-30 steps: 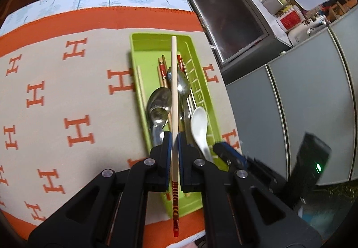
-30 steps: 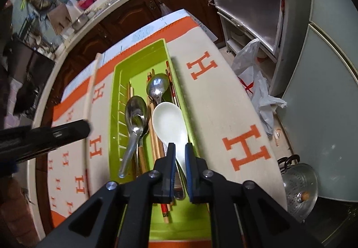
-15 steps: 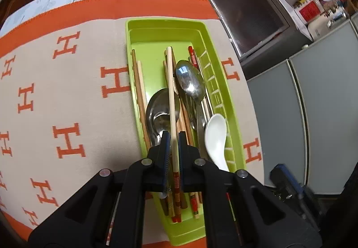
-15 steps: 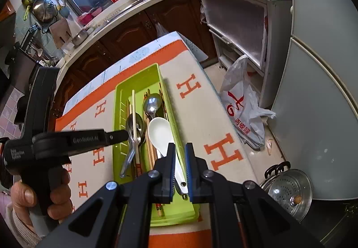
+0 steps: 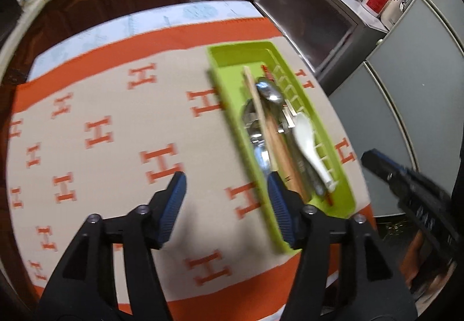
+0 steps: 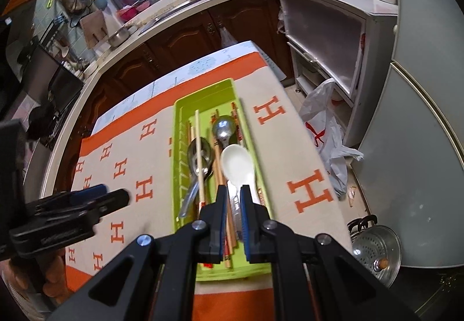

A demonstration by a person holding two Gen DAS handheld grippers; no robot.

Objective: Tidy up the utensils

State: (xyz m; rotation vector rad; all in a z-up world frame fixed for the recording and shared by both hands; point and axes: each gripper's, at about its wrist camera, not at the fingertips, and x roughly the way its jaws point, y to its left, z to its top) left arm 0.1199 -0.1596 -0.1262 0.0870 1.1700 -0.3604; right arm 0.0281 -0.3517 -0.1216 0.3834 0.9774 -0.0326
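A long green tray [image 6: 262,167] lies flat on the counter near its right edge, and one long side has a row of little slots. Inside it lie two shiny metal spoons [image 6: 224,128], one white spoon [image 6: 237,166] with its bowl facing up, and several wooden chopsticks [image 6: 216,158] with red ends, all pointing the long way down the tray. One pale chopstick [image 6: 198,152] lies on top of a metal spoon [image 6: 200,158], and the things are piled close and touch each other.
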